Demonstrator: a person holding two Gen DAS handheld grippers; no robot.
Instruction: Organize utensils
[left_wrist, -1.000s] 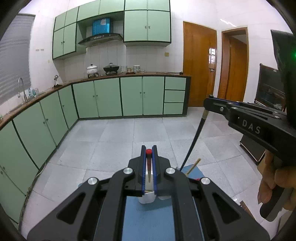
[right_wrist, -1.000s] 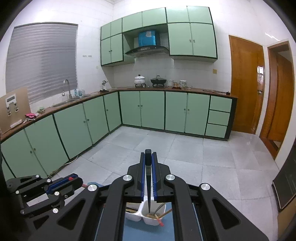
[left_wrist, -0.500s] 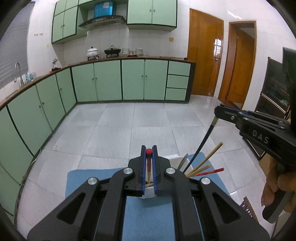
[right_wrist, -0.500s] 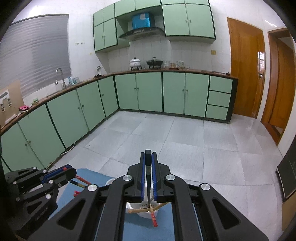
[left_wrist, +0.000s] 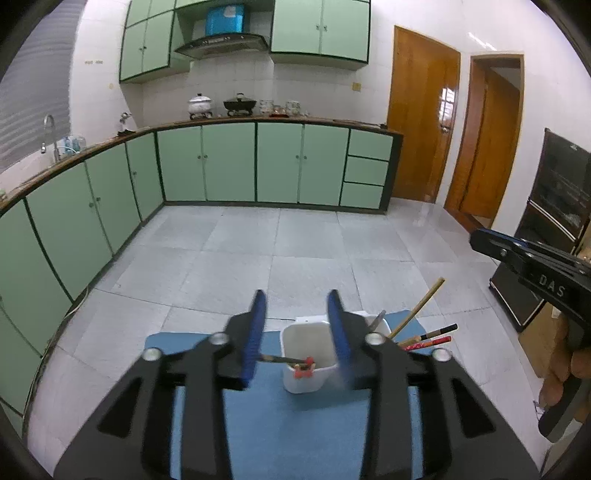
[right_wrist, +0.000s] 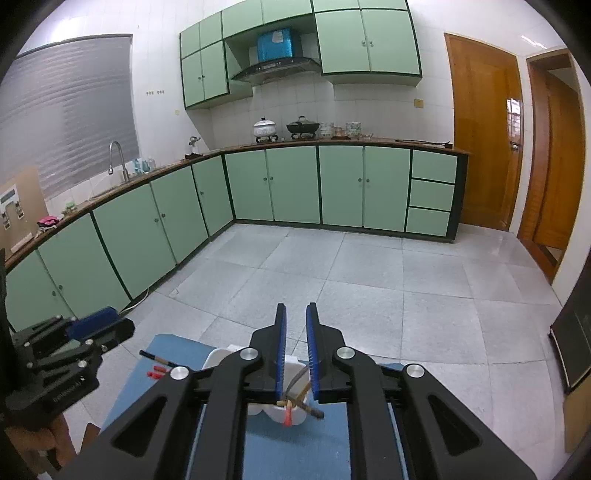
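Left gripper (left_wrist: 295, 328) jaws opening, nothing clamped, red-tipped chopstick (left_wrist: 286, 360) lay across white holder (left_wrist: 309, 360), right gripper (right_wrist: 295, 343) jaws parting, empty

You are working in a home kitchen. Green base cabinets (right_wrist: 291, 184) run in an L along two walls under a brown worktop (right_wrist: 332, 142). Matching wall cabinets (right_wrist: 365, 37) flank a range hood (right_wrist: 275, 66). Beneath the hood, a white pot (right_wrist: 265, 129) and a dark wok (right_wrist: 303, 127) sit on the stove. A sink faucet (right_wrist: 118, 158) stands below the shuttered window (right_wrist: 70, 110). Two wooden doors (right_wrist: 484, 129) open onto the grey tiled floor (right_wrist: 369, 280).
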